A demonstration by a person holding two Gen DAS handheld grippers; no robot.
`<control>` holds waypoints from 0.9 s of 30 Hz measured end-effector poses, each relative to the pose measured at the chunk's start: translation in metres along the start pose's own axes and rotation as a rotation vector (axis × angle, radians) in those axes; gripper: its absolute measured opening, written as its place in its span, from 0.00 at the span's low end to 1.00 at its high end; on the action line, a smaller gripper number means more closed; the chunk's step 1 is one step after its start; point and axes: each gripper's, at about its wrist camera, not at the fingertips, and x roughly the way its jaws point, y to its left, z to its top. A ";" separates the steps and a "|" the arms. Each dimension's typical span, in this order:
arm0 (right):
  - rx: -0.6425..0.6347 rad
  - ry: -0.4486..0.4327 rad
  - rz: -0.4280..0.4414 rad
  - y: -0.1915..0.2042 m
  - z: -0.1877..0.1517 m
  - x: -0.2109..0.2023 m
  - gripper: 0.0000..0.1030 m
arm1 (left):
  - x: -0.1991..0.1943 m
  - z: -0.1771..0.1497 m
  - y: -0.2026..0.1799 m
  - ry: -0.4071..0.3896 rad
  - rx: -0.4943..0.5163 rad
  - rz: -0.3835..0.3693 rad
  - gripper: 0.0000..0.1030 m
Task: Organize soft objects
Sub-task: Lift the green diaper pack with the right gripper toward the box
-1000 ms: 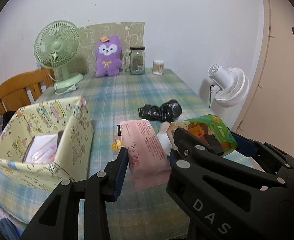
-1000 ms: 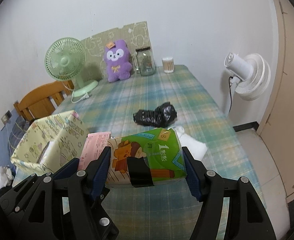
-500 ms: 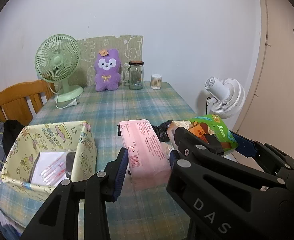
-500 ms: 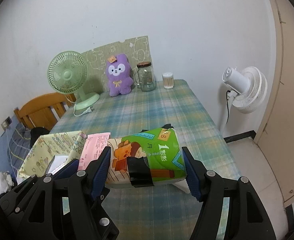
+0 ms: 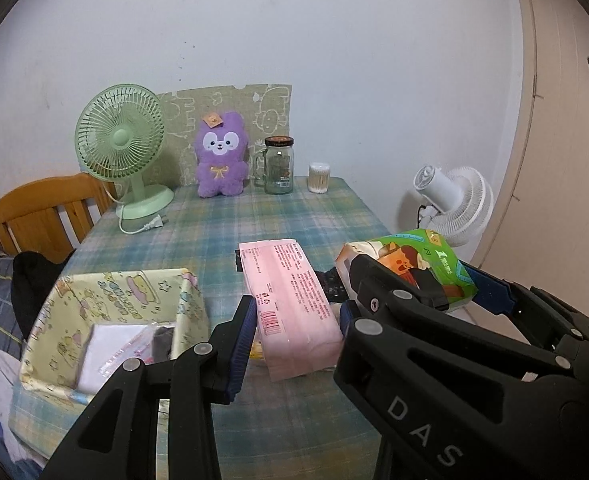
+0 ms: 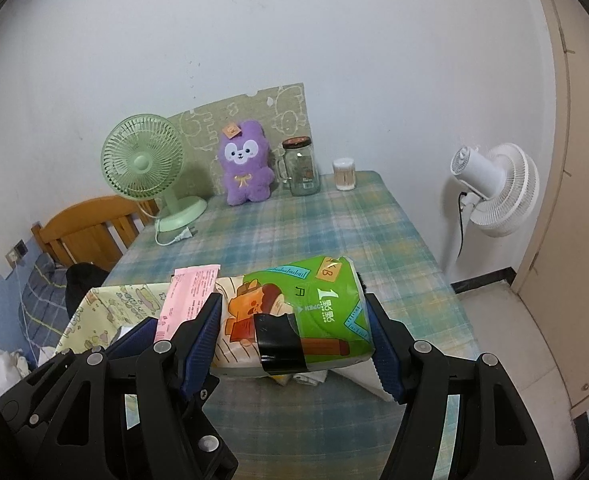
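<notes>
My left gripper [image 5: 294, 332] is shut on a pink tissue pack [image 5: 290, 300] and holds it above the table, just right of the yellow patterned box [image 5: 106, 304]. My right gripper [image 6: 294, 336] is shut on a green tissue pack [image 6: 294, 316] with a black tape strip, held above the table's near edge. The green pack also shows in the left wrist view [image 5: 410, 264], and the pink pack in the right wrist view [image 6: 186, 296]. The box [image 6: 110, 308] holds a white packet [image 5: 110, 352].
A plaid cloth covers the table [image 6: 318, 232]. At the back stand a green fan [image 5: 122, 148], a purple plush [image 5: 220, 160], a glass jar [image 5: 279, 164] and a cotton swab pot [image 5: 319, 178]. A wooden chair [image 5: 38, 216] is left, a white fan [image 6: 494, 188] right.
Both grippers have risen and pulled back with their packs. The table and the box now sit lower and farther off. The black bag is now hidden behind the packs.
</notes>
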 end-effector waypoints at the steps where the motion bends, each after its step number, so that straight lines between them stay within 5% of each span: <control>1: 0.000 0.001 0.001 0.002 0.000 0.001 0.68 | 0.000 0.001 0.002 0.001 0.006 0.003 0.42; 27: -0.109 -0.035 0.044 0.086 0.020 0.014 0.68 | -0.019 0.017 0.077 -0.060 -0.010 0.070 0.42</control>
